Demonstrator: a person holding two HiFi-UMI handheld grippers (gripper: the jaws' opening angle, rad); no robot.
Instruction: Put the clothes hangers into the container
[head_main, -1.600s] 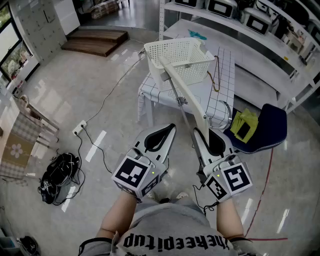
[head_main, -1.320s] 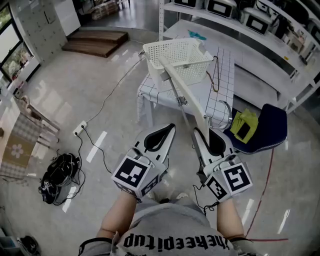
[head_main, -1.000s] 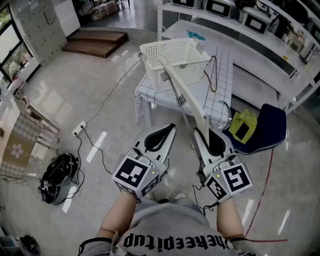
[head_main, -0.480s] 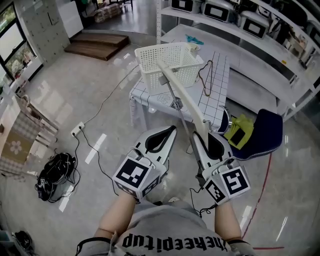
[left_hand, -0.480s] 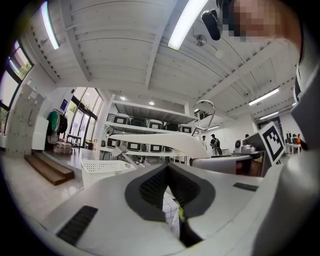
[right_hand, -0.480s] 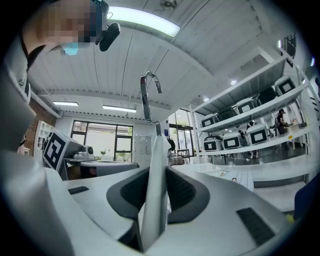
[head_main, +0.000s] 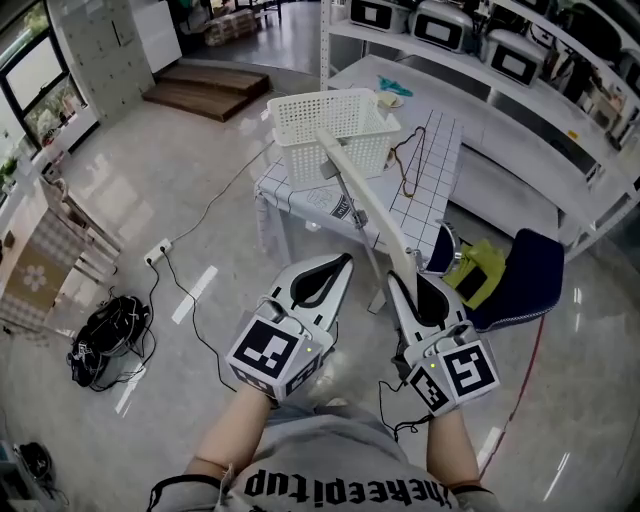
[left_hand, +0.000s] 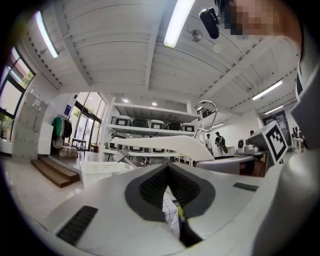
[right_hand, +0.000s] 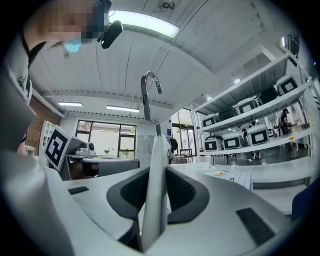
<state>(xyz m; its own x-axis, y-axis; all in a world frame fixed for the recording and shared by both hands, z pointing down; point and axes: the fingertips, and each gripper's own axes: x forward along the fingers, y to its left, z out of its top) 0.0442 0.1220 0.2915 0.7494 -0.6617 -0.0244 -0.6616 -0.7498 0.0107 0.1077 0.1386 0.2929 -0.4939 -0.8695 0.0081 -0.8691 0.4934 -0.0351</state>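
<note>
The right tool (head_main: 397, 283) is pinching one end of a long white clothes hanger (head_main: 365, 195). The right gripper view shows the flat white arm standing on edge between the two dark pads, which press on it from both sides, and the metal hook rising above. The left tool (head_main: 343, 261) hangs just beside it and carries nothing; in the left gripper view its ribbed pads are pressed together at the tips with only air behind them. From the head view the hanger reaches forward and up, toward the white lattice basket (head_main: 330, 118) standing at the near end of a tabletop (head_main: 435, 165) covered in a grid-patterned cloth. The hanger's far end overlaps the basket's front wall in that view, but by my reading it is in the air short of the basket, not in it. A dark looped thing (head_main: 406, 160) lies on the cloth just right of the basket. It may be another hanger, though it is too thin to say. Whether the basket already holds anything cannot be made out. So the pick-up looks done. Left to do are closing the gap to the tabletop, lifting the hanger over the rim and letting go, then dealing with any other hangers.
</note>
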